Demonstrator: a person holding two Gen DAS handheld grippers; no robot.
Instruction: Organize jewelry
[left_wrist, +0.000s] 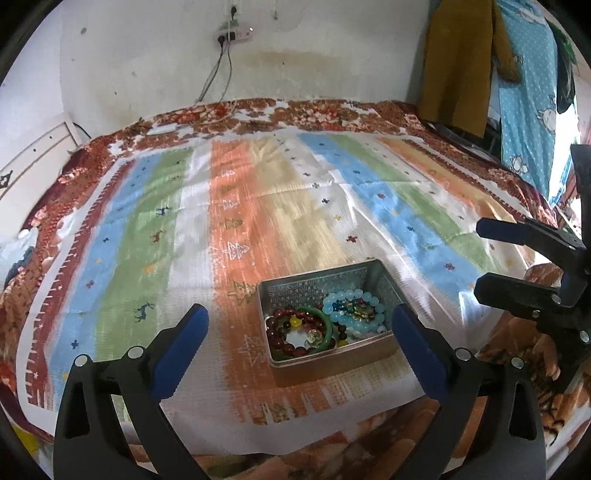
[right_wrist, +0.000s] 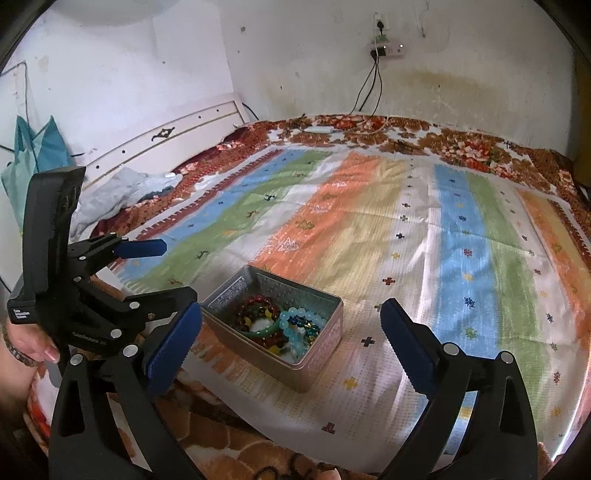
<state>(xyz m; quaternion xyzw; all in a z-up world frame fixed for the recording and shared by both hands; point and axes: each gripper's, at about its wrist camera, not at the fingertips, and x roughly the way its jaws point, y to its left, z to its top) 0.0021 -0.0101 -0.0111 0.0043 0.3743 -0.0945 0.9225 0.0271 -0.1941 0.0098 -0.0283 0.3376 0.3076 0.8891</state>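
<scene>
An open silver tin (left_wrist: 332, 363) sits on the striped cloth near the bed's front edge. Inside it lie a dark red bead bracelet (left_wrist: 286, 332), a green bangle (left_wrist: 327, 318), a light blue bead bracelet (left_wrist: 356, 297) and some smaller beaded pieces. My left gripper (left_wrist: 300, 314) is open, hovering just short of the tin with nothing between its blue pads. My right gripper (right_wrist: 291, 309) is open too and empty, facing the tin (right_wrist: 321, 354) from its right side. Each gripper shows in the other's view: the right gripper (left_wrist: 480, 258) and the left gripper (right_wrist: 177, 271), the latter held by a hand (right_wrist: 29, 343).
The striped cloth (left_wrist: 258, 206) covers a floral bedspread (left_wrist: 295, 114) that stretches to the wall. A power strip with cables (left_wrist: 232, 35) hangs on the wall. A white headboard (right_wrist: 166, 136) and crumpled clothing (right_wrist: 110, 195) are at the left, and hanging garments (left_wrist: 458, 66) at the right.
</scene>
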